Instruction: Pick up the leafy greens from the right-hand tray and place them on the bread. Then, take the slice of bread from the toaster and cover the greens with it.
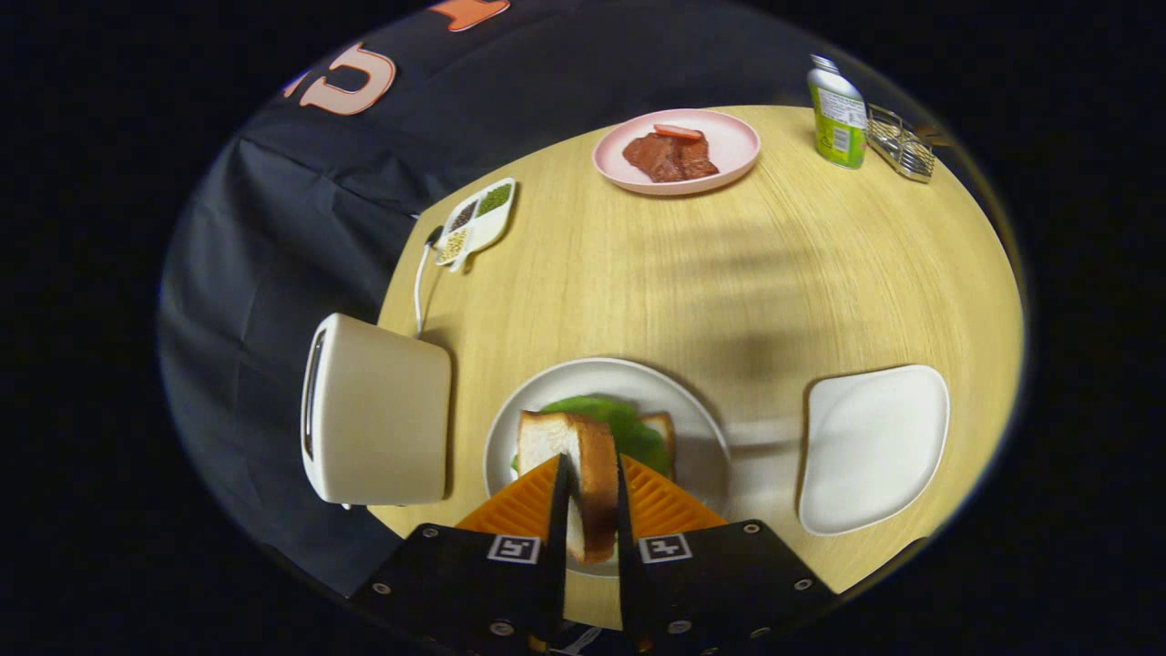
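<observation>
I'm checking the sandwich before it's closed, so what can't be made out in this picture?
Gripper view:
- Bottom bread: mostly hidden under the greens.
- Held bread slice: lower end hidden between the gripper fingers.
- Toaster: slot seen edge-on, inside hidden.
- Divided dish: contents too small to identify.

You've got the cream plastic toaster (pixel 378 410) tight at 9 o'clock of the round white plate (pixel 701 437); empty white squarish tray (pixel 873 446) at 3 o'clock. Bare light wooden table (pixel 729 273) runs open toward 12 o'clock.
</observation>
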